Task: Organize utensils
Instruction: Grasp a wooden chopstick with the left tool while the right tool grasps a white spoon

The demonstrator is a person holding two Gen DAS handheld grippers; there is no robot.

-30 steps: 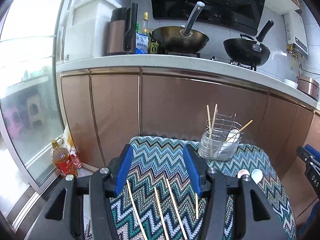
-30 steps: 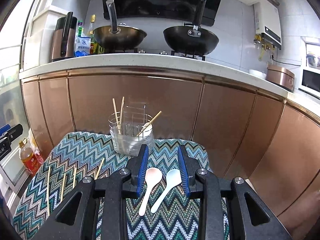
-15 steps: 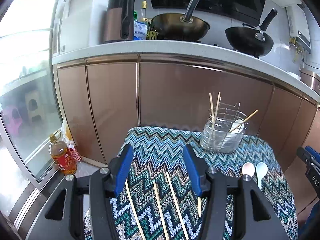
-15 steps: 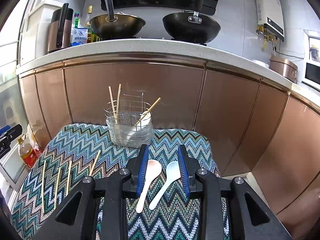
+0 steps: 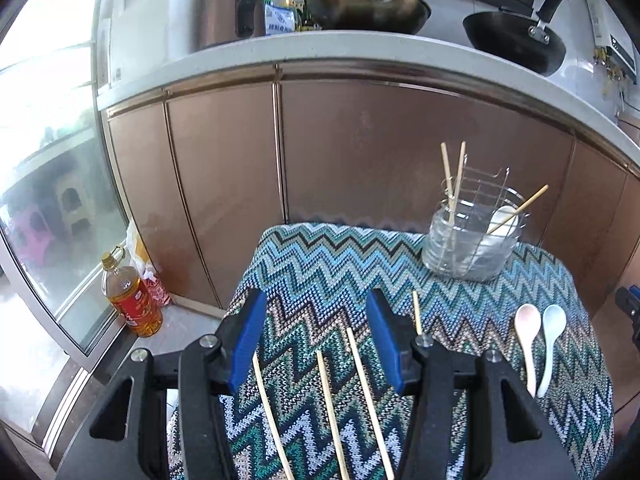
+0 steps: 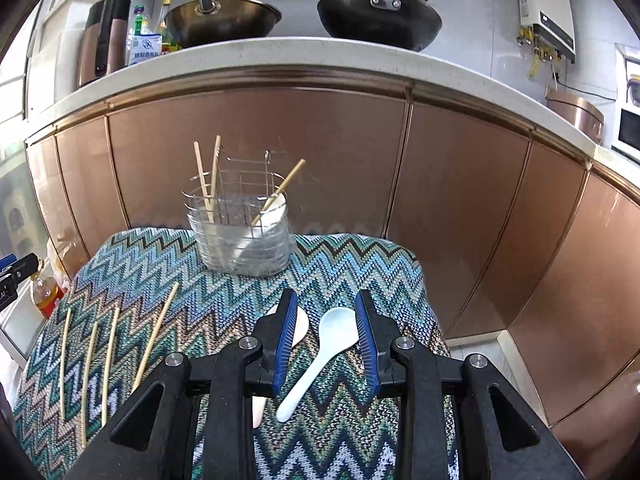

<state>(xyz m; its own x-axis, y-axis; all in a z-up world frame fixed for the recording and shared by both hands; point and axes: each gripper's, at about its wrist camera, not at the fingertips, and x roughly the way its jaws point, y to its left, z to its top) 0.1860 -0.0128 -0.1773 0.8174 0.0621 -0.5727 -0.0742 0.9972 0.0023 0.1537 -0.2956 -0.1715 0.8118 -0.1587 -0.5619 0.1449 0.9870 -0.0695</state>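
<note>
Several wooden chopsticks (image 5: pixel 332 404) lie on the zigzag cloth (image 5: pixel 344 264). My left gripper (image 5: pixel 316 316) is open above them, with three of them between its blue fingers (image 5: pixel 248 336); they also show in the right wrist view (image 6: pixel 108 364). A pink spoon (image 5: pixel 526 340) and a pale blue spoon (image 5: pixel 550 340) lie at the right. My right gripper (image 6: pixel 326 312) is open; the pale blue spoon (image 6: pixel 320 360) lies between its fingers, and the pink spoon (image 6: pixel 298 328) is partly hidden by the left finger. A clear utensil holder (image 6: pixel 240 232) at the back holds chopsticks and a white spoon.
Copper cabinet doors (image 5: pixel 360 152) stand right behind the cloth-covered surface. Two woks (image 6: pixel 380 16) sit on the counter above. An oil bottle (image 5: pixel 132 300) stands on the floor at the left. The cloth's edges drop off left and right.
Both grippers have moved down and forward, closer to the cloth and utensils. The right gripper now straddles only the pale blue spoon. Both stay open.
</note>
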